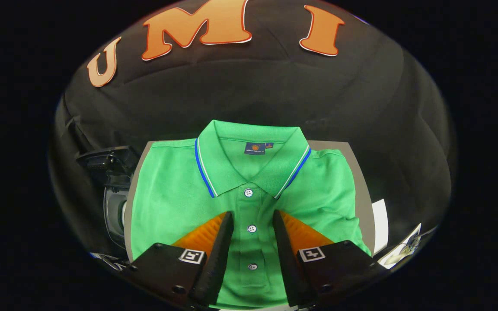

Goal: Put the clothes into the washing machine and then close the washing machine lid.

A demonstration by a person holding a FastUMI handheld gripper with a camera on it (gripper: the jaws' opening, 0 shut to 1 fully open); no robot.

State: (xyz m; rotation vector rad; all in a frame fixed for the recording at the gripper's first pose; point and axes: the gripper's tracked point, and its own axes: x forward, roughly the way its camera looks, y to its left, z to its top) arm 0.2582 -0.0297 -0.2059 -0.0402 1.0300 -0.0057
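A folded green polo shirt (171, 194) with a blue-and-white trimmed collar lies flat on a grey table (363, 203). My gripper (252, 218) hovers over the shirt's lower chest, open, its two fingers standing either side of the button placket. The middle button shows in the gap between the fingers, and nothing is held. To the left of the table stands the washing machine (113, 203), dark, with its lid (104, 160) raised.
White papers (379, 224) lie off the table's right side, with a printed sheet (407, 248) lower down beside them. Black cloth wall rises close behind the table and wraps both sides.
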